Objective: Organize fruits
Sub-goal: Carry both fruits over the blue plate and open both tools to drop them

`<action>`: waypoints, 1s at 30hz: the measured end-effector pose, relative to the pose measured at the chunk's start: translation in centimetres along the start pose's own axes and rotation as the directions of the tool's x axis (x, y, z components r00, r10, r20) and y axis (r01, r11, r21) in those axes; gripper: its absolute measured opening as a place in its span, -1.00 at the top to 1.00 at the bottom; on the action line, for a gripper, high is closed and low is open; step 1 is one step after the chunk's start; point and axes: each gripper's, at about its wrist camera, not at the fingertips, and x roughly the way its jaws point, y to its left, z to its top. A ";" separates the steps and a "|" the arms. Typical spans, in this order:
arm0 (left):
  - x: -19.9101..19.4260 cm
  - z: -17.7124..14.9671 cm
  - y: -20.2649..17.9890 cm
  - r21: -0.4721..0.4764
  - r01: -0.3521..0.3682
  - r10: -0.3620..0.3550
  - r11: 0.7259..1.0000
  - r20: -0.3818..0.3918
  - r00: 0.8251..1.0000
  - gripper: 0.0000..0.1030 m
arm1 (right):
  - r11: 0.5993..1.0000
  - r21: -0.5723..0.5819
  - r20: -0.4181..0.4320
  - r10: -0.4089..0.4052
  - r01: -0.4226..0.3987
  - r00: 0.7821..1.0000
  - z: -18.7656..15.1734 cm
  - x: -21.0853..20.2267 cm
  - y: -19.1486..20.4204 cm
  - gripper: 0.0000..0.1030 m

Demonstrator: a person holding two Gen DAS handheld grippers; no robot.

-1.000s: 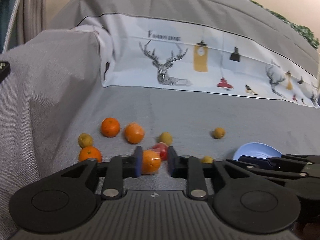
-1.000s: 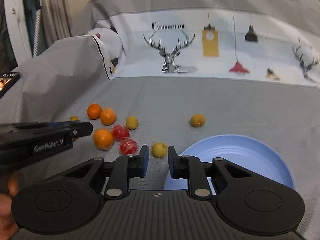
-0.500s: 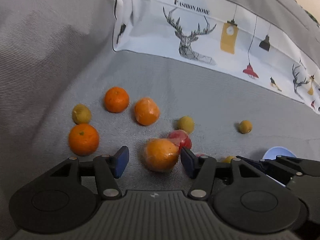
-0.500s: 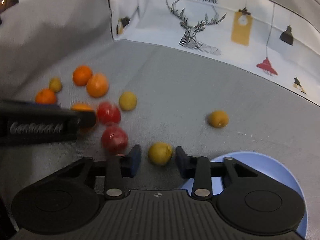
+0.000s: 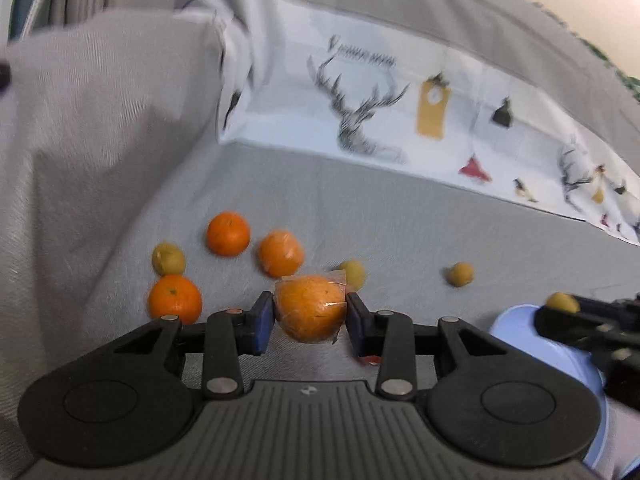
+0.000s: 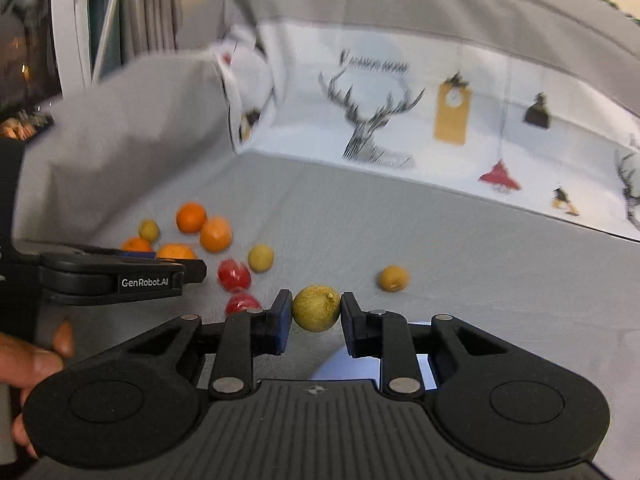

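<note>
Lower centre of the left wrist view: left gripper (image 5: 310,316) pinching a plastic-wrapped orange (image 5: 311,307), both pads pressed flat against its sides, fruit clear of the grey cloth (image 5: 400,232). Sliver of something red just under the right pad, too hidden to name. Lower right edge, rim of the blue plate (image 5: 516,320), partly behind the other tool.

Lower centre of the right wrist view: right gripper (image 6: 316,316) closed on a small yellow-green fruit (image 6: 316,308), pads touching either side. Bit of blue plate (image 6: 348,364) directly below and behind the fingers.

Further up, the loose pile sitting left of centre: bare orange (image 5: 175,298) at lower left, yellow fruit (image 5: 168,258) above it, another orange (image 5: 228,233), a wrapped orange (image 5: 280,253), one more yellow fruit (image 5: 352,274) peeking behind the held one. Two red wrapped fruits (image 6: 235,275) in the right view, near the left tool's tip. Lone yellowish fruit (image 5: 460,274) off on its own, right of centre, with open cloth all around.

Far back, top of frame: printed deer panel (image 5: 360,120) rising like a wall; grey fabric hump (image 5: 100,140) closing off the upper left. Background blurry.
</note>
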 end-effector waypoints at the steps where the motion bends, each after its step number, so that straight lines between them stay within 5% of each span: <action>1: -0.7 -0.2 -0.3 0.007 0.008 -0.008 1.000 0.009 1.000 0.19 | 1.000 0.011 0.030 -0.006 0.006 1.000 -0.3 -1.2 -0.6 0.47; 7: -5.4 -2.1 -3.3 0.095 0.096 -0.103 0.991 0.074 0.992 0.19 | 0.993 0.113 0.073 -0.044 0.035 0.996 -3.9 -6.5 -4.3 0.47; 14: -7.5 -5.2 -7.7 0.183 0.175 -0.183 0.967 0.030 0.983 0.19 | 0.980 0.187 0.123 -0.098 0.074 0.988 -7.2 -10.2 -6.6 0.47; 23: -7.5 -7.1 -10.9 0.214 0.222 -0.230 0.951 0.016 0.973 0.19 | 0.962 0.249 0.106 -0.144 0.114 0.984 -8.0 -9.5 -8.2 0.47; 30: -6.5 -8.6 -12.3 0.345 0.259 -0.286 0.902 0.027 0.958 0.18 | 0.972 0.195 0.068 -0.146 0.131 0.987 -8.2 -8.1 -7.1 0.47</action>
